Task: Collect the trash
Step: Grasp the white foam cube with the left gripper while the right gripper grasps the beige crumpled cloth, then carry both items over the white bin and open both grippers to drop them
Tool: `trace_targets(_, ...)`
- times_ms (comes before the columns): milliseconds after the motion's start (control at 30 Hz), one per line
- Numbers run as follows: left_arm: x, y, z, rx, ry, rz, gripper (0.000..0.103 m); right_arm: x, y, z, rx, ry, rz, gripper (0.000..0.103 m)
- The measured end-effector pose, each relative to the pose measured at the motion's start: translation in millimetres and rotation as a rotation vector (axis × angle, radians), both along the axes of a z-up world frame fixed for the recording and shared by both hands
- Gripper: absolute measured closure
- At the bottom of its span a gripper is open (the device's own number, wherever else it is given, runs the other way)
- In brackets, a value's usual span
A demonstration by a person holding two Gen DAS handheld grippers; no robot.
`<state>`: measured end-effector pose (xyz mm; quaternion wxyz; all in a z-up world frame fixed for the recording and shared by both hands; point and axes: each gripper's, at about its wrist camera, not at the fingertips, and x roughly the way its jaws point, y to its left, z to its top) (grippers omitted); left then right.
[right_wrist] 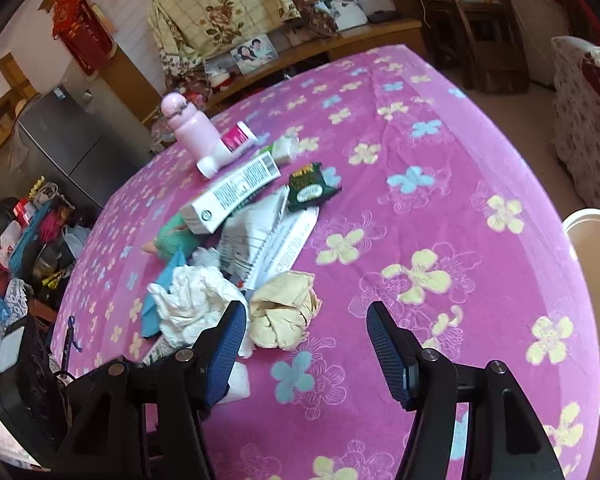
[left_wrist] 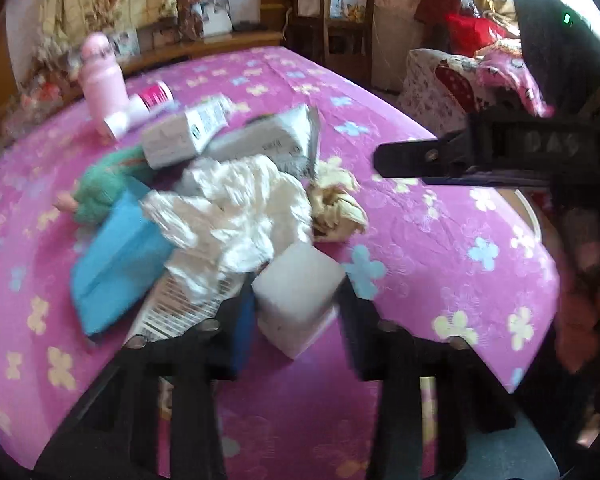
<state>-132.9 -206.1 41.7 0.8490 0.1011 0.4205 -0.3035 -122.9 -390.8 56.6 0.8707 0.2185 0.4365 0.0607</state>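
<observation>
Both claws angled down, left claw [left_wrist: 296, 312] pinching white block [left_wrist: 298, 304]

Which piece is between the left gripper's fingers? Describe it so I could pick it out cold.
On the pink flowered bedspread lies a heap of litter. At its near edge, in front of the crumpled white paper, sits a small white cube-shaped block between the left gripper's fingers. It alone is plain, smooth and boxy, without print.

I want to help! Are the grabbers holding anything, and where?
The left gripper pinches the small white block by its two opposite sides. The right gripper is open, holding nothing.
</observation>
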Motion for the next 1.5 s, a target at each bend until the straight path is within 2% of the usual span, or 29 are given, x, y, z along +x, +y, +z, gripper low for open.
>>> trace_targets(167, -2, 15, 13, -0.041, 0.018, 0.011, 0.071, 23, 12, -26, -0.011, 0.030, 0.023, 0.044)
trace_targets(233, -4, 20, 21, -0.054, 0.018, 0.009, 0.071, 30, 16, -36, -0.009, 0.036, 0.036, 0.069)
trace_targets(333, -6, 25, 31, -0.065, 0.014, 0.021, 0.071, 27, 16, -38, 0.031, 0.024, 0.049, 0.082)
trace_targets(433, -7, 26, 38, -0.083, 0.022, 0.028, 0.071, 7, 9, -19, -0.028, -0.036, 0.030, 0.083)
trace_targets(567, -10, 12, 46, -0.108, 0.025, 0.010, 0.071, -21, -12, 4, -0.050, -0.086, -0.005, 0.083)
trace_targets(700, -16, -16, 53, -0.119, 0.021, -0.024, 0.071, -47, -36, 18, -0.069, -0.110, -0.047, 0.083)
trace_targets(867, -20, -54, 60, -0.143, 0.034, -0.075, 0.071, -78, -72, 26, -0.147, -0.108, -0.129, 0.084)
trace_targets(1133, -33, -135, 61, -0.146, 0.045, -0.183, 0.071, -120, -156, 24, -0.182, -0.075, -0.315, 0.083)
trace_targets(1433, -28, -224, 49, -0.206, 0.097, -0.261, 0.070, -144, -233, -10, -0.230, 0.034, -0.469, 0.083)
trace_targets(1500, -25, -239, 43, -0.226, 0.113, -0.266, 0.065, -145, -242, -17, -0.236, 0.048, -0.487, 0.083)
